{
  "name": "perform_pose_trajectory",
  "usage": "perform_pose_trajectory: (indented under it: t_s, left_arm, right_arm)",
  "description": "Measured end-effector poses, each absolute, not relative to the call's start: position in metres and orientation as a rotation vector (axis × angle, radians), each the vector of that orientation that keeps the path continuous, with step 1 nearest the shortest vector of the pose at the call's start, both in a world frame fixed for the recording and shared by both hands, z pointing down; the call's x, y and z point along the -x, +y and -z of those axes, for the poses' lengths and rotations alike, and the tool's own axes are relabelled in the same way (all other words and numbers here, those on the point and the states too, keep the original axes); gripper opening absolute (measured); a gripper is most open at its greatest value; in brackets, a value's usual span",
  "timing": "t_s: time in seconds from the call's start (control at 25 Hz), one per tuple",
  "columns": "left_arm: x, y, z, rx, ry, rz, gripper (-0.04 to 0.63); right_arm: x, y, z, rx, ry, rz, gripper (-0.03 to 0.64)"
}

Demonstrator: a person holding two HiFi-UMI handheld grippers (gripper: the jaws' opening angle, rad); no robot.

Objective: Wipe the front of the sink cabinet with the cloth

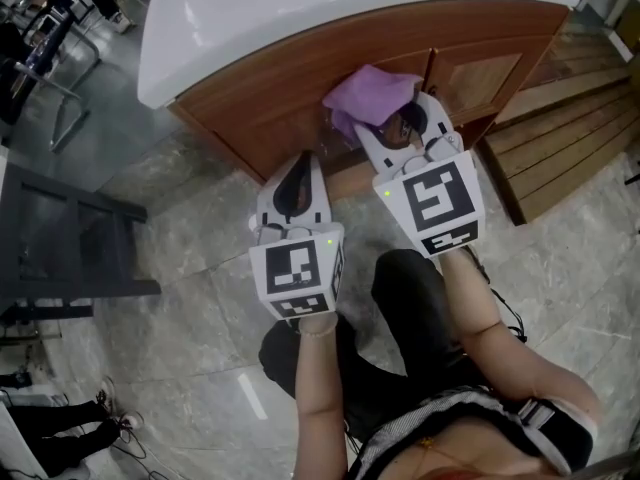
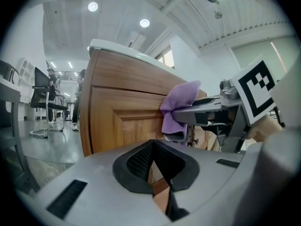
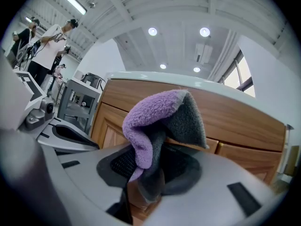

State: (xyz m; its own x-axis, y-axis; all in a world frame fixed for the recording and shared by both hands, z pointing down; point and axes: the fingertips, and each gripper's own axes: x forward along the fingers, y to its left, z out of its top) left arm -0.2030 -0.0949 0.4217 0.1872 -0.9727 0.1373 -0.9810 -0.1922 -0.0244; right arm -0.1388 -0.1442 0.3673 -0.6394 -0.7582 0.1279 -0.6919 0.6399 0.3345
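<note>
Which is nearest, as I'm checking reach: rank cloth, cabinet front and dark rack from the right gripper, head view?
1. Cloth: held in the right gripper.
2. Cabinet front: just behind the cloth.
3. Dark rack: far left, on the floor.

Open-plan office or lab space, not a home. A wooden sink cabinet (image 1: 270, 88) with a white top (image 1: 300, 8) stands free on a grey polished tile floor (image 1: 180, 268), with a slatted wooden platform (image 1: 570, 118) beside it. Office chairs (image 2: 44, 102) behind, recessed ceiling spotlights (image 2: 92, 6), a metal equipment rack (image 3: 77, 105), and people standing (image 3: 51, 41) at workstations.
</note>
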Motion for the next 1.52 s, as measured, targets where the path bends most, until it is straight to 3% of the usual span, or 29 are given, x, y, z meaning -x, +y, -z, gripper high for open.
perform_pose_trajectory:
  t_s: [0.64, 1.52]
  left_arm:
    - [0.188, -0.098, -0.424, -2.408, -1.91, -0.207, 0.0]
    - [0.202, -0.087, -0.425, -2.37, -1.903, -0.181, 0.0]
  right_arm:
    - [0.083, -0.168, -0.367, -1.316, -2.523, 0.323, 0.178]
    - [0.083, -0.163, -0.369, -1.342, -2.554, 0.3, 0.179]
